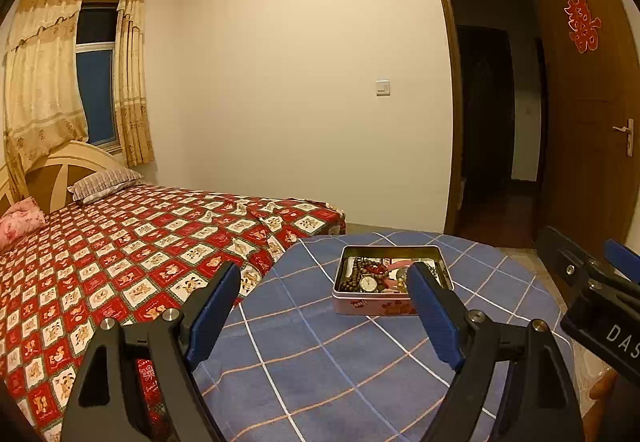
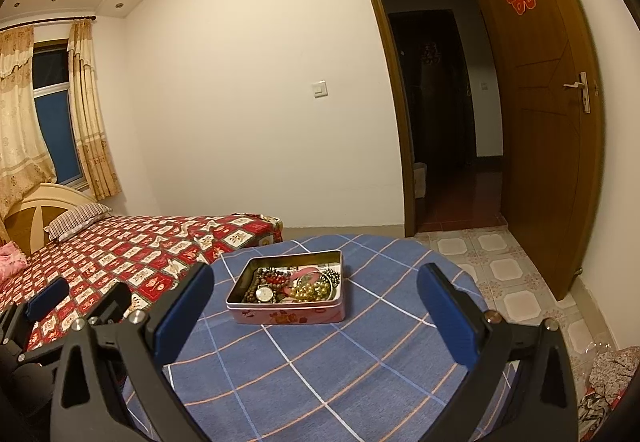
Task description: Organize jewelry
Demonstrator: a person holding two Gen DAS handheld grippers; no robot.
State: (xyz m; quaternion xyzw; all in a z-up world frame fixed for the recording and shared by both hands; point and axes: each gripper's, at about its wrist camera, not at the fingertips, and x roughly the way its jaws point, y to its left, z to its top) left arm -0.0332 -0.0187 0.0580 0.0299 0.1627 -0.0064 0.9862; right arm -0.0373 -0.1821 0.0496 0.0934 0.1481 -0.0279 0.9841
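An open pink tin box (image 1: 374, 307) (image 2: 288, 312) stands on a round table with a blue checked cloth (image 1: 320, 354) (image 2: 320, 362). Inside lie brown bead strings (image 1: 354, 274), a small watch (image 2: 264, 294), gold pearls (image 2: 310, 291) and dark beads, tangled together. My left gripper (image 1: 324, 274) is open and empty, held above the table's near side, short of the tin. My right gripper (image 2: 316, 274) is open and empty, also short of the tin. Each gripper shows at the edge of the other's view (image 1: 612, 282) (image 2: 52, 298).
A bed with a red patterned cover (image 1: 120, 250) (image 2: 132, 250) stands left of the table, touching its edge. An open wooden door (image 2: 536, 114) and dark doorway are at the right. Tiled floor (image 2: 500, 266) lies beyond the table.
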